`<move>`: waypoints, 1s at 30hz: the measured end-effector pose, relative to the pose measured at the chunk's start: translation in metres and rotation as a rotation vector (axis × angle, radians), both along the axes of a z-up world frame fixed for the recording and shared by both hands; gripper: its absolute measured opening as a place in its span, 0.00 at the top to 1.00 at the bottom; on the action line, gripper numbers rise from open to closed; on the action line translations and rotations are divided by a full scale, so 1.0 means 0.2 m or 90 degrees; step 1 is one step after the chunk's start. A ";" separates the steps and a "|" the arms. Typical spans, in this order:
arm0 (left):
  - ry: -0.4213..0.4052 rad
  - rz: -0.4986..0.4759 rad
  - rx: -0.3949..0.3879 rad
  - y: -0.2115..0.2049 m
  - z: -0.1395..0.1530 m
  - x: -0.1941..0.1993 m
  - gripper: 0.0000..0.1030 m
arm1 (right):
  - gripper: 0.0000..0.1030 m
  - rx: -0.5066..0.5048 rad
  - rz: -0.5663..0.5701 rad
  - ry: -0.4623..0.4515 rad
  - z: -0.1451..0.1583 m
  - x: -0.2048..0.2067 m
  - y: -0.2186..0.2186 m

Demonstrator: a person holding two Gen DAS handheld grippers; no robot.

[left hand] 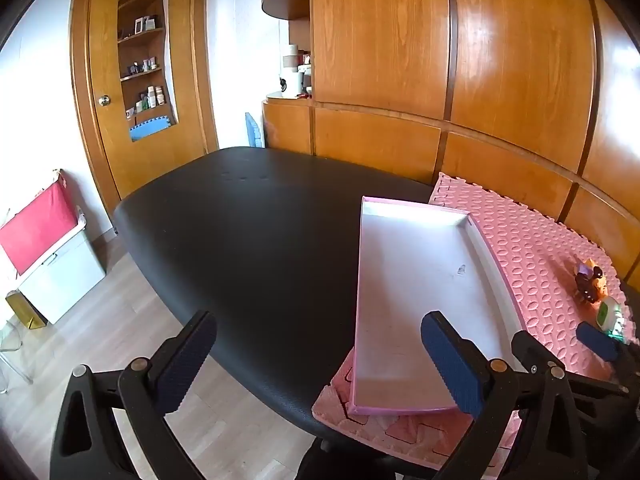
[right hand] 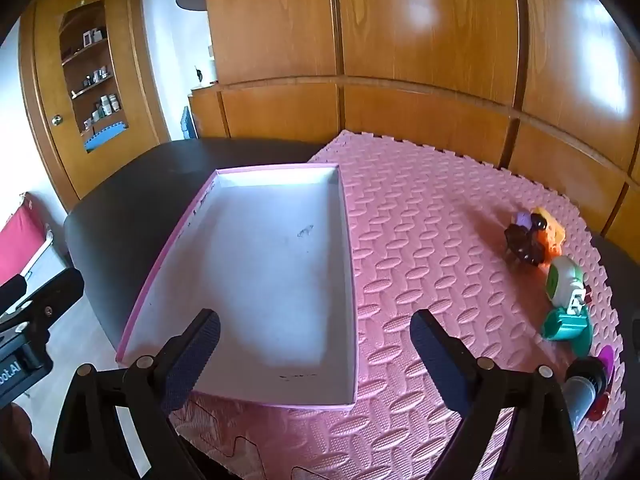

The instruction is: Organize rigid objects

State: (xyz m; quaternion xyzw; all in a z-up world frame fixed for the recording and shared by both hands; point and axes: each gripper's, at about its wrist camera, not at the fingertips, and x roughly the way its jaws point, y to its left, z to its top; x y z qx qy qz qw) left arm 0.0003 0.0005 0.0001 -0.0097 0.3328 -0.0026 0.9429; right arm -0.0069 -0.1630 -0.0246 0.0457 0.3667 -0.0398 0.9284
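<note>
Two claws hang spread wide, pinching nothing: the left claw over the black desk edge, the right claw over the near end of the box. That shallow pink-rimmed box lies on the pink mat, partly over the desk. Several small toys sit clustered near the mat's right edge, well apart from the box.
</note>
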 end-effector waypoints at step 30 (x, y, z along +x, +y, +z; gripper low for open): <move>0.006 -0.037 0.052 -0.08 -0.03 -0.03 0.01 | 0.05 -0.026 -0.020 -0.057 0.09 -0.09 -0.08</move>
